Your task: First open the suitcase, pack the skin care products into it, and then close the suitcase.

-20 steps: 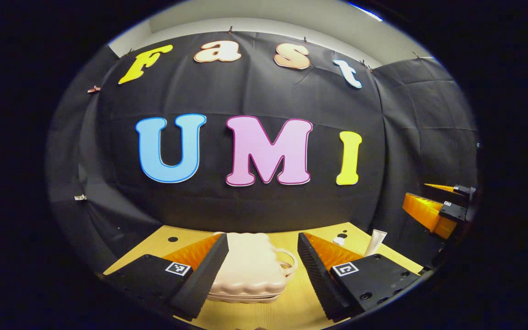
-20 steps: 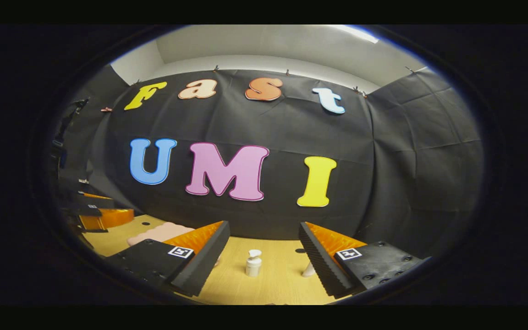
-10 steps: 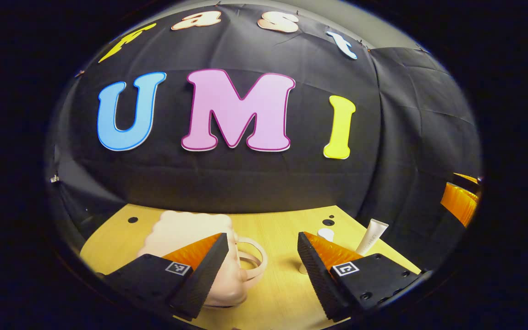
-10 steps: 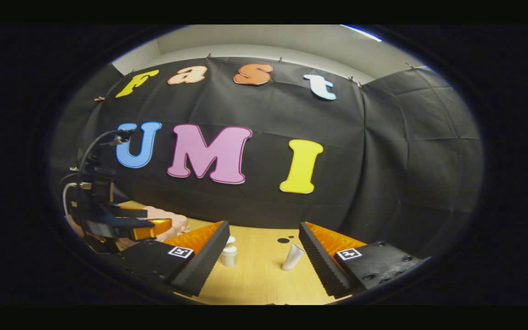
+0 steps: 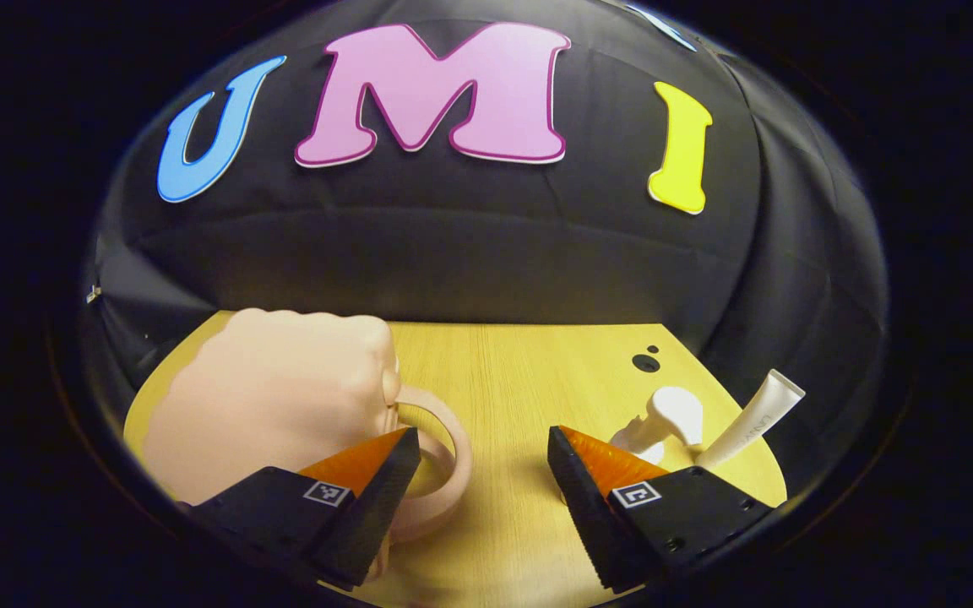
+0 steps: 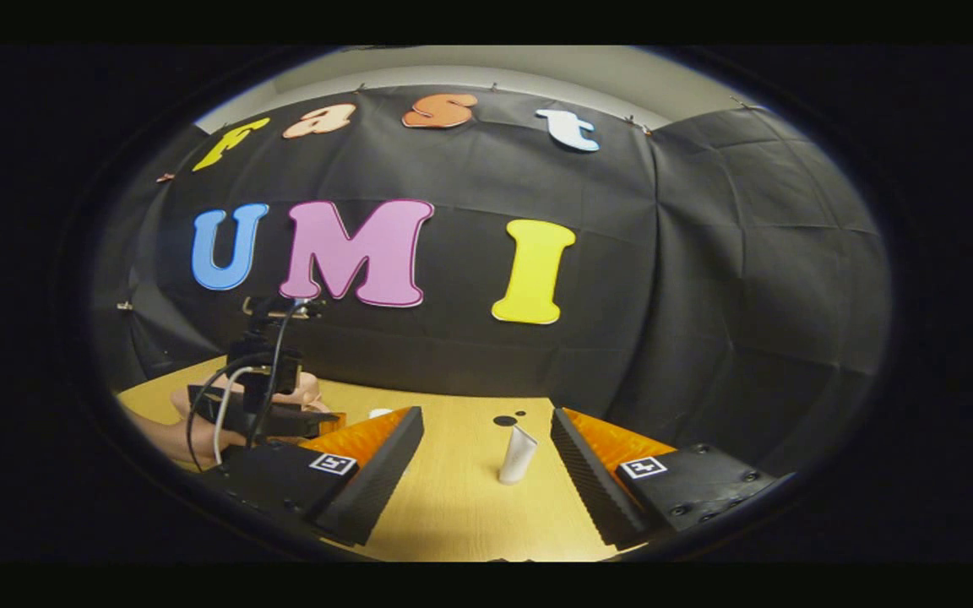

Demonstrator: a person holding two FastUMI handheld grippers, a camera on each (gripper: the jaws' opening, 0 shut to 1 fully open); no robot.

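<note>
The left tongs (image 5: 478, 473) have dropped low and moved in on the pink suitcase (image 5: 275, 388), which a second ago sat small between their fingers and now looms at about nine o'clock in the left gripper view, lid still shut, its loop handle (image 5: 440, 464) lying just inside the near finger. The tongs are spread wide, holding nothing. That suggests the opening step is only starting. The white pump bottle (image 5: 664, 418) and the white tube (image 5: 752, 418) stand unpacked on the table (image 5: 520, 371) at about three o'clock. The right tongs (image 6: 486, 477) have swung too; they hang released above the table, with the tube upright between their fingers.
</note>
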